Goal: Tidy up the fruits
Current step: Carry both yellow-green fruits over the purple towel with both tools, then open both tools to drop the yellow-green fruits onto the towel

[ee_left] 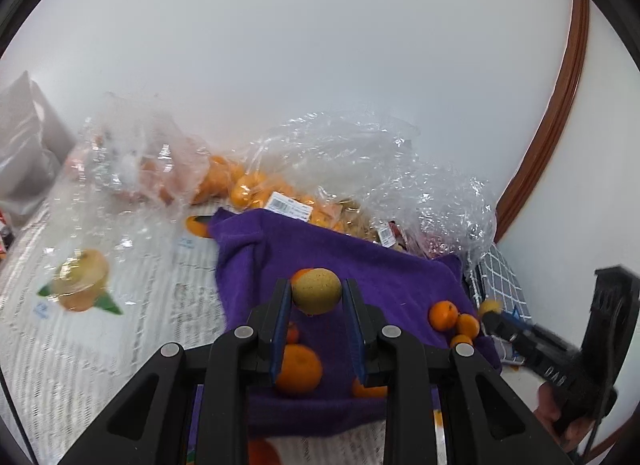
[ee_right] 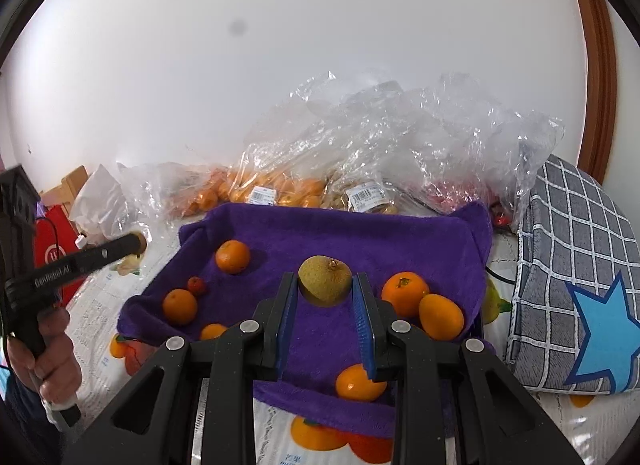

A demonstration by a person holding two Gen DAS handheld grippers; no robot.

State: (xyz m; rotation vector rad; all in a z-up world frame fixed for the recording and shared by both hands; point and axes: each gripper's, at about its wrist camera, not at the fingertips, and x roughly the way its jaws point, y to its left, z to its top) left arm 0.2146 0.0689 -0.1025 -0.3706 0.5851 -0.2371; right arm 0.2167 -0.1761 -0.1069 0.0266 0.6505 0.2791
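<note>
Transport step: left tongs and right tongs each pinch a speckled yellow-green round pear above the purple towel; next, set them down together.

Behind the left gripper's fingers, only slivers of three oranges on the purple towel. Through crinkled plastic bags, blurred fruit, kinds beyond telling. Cut off at frame edge: star pillow, hand.

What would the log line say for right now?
left gripper: shut on yellow-green fruit | right gripper: shut on pear | purple towel: oranges loose
</note>
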